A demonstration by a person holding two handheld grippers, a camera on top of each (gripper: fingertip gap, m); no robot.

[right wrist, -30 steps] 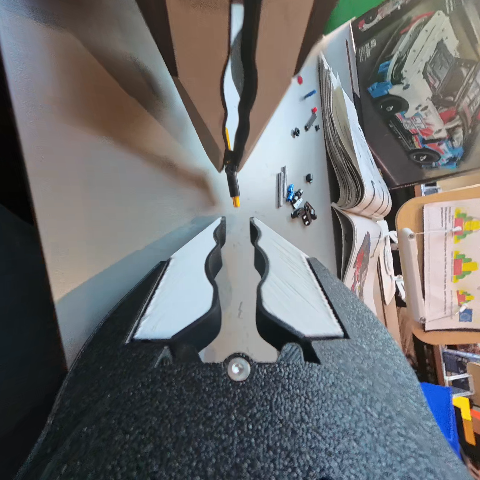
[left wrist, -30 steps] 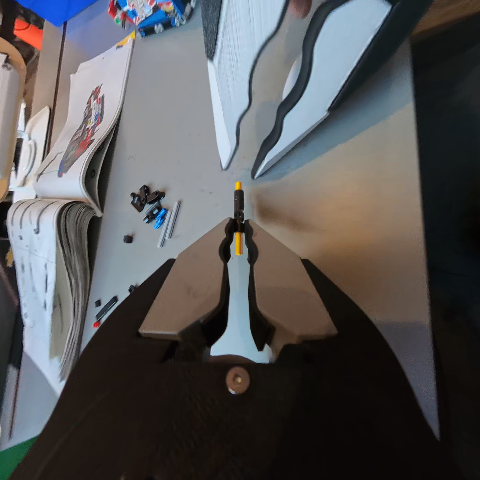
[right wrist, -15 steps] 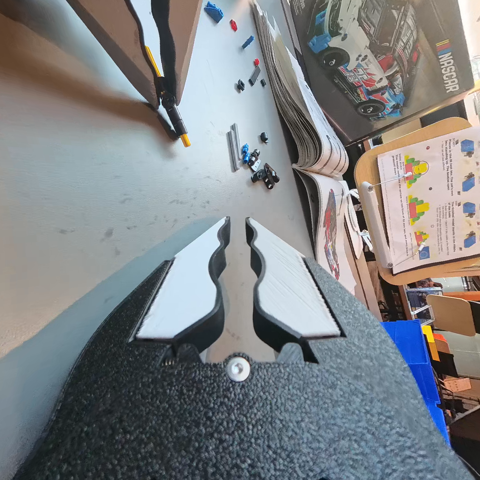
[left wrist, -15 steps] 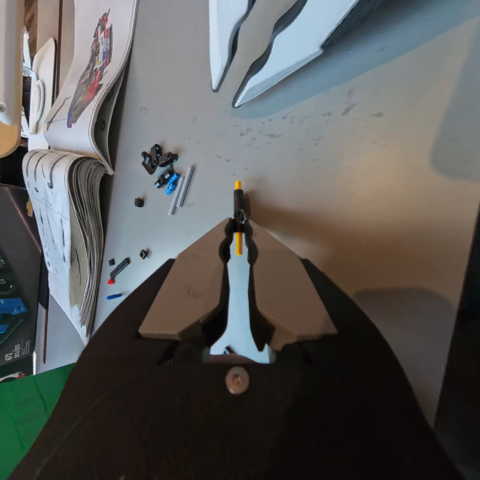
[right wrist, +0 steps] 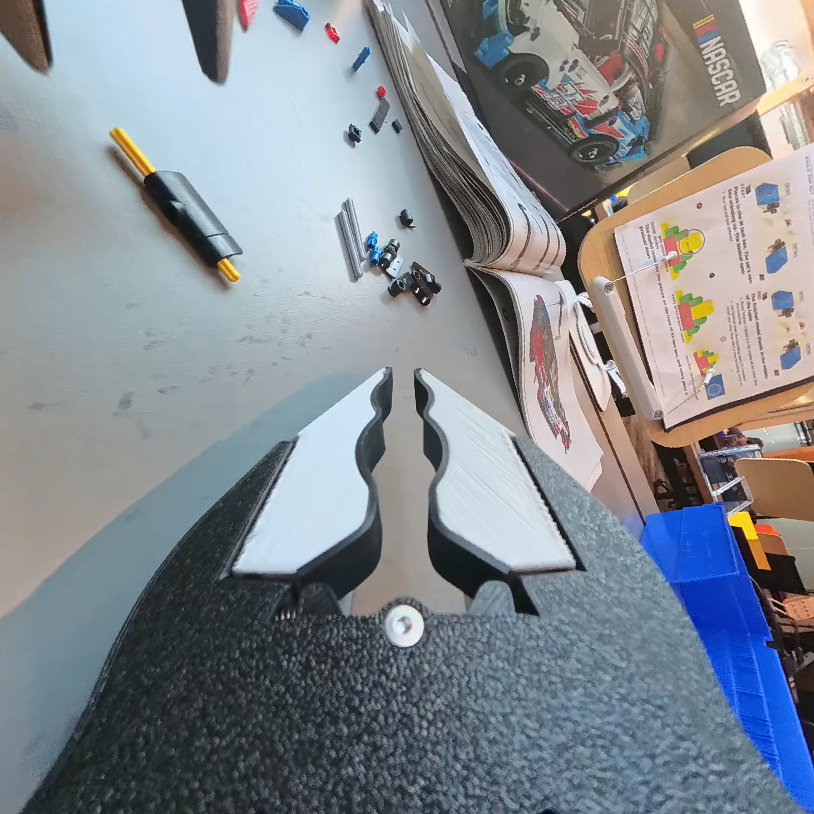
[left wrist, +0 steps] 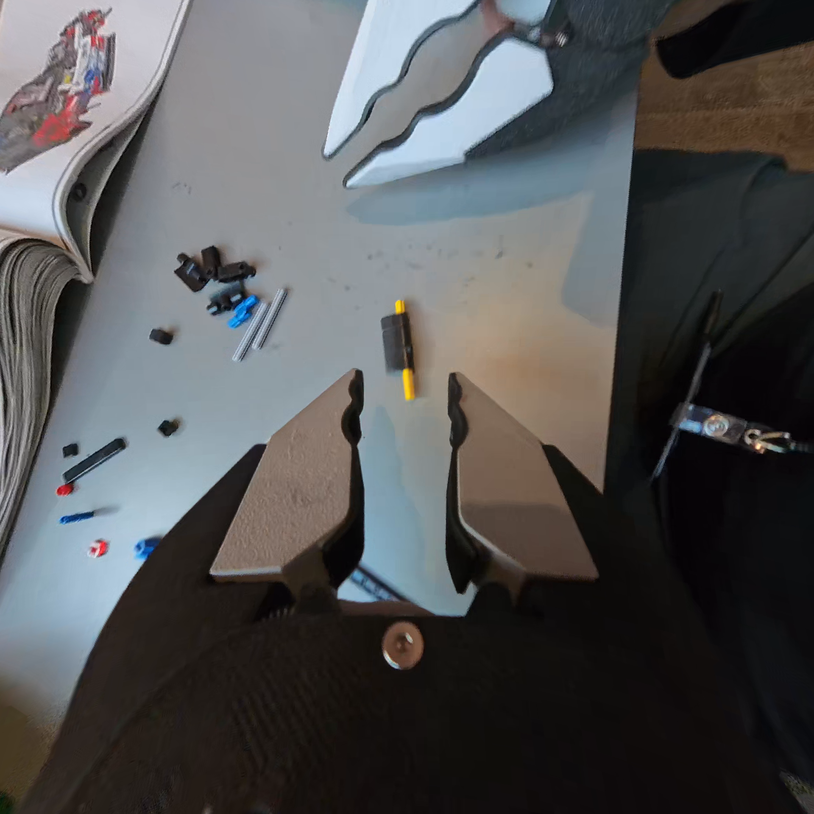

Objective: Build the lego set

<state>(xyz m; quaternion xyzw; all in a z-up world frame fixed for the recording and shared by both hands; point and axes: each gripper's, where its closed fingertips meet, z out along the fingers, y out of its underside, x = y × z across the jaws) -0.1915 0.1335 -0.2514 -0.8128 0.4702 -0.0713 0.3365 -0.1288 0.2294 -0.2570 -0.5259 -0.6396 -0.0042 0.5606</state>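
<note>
Jaws of left gripper (left wrist: 405,383) now standing wide, empty, having just let go of yellow axle assembly (left wrist: 401,348). Assembly lying flat on desk (left wrist: 506,286) just ahead of tips. Right gripper (right wrist: 403,374) hovering narrow-gapped, empty, well apart. Judging: sub-assembly parked; loose pieces (left wrist: 229,295) ahead-left likely being fetched next.

grey table (left wrist: 484,264) bears yellow axle (left wrist: 404,350), booklet (right wrist: 484,185).

Yellow rod (left wrist: 406,350) in a black sleeve (left wrist: 395,345), grey table (left wrist: 484,282), two pale grey sticks (left wrist: 262,323), blue pins (left wrist: 241,311), blue bin (right wrist: 727,616), brown-faced left gripper (left wrist: 405,383), white-faced right gripper (right wrist: 403,374)
</note>
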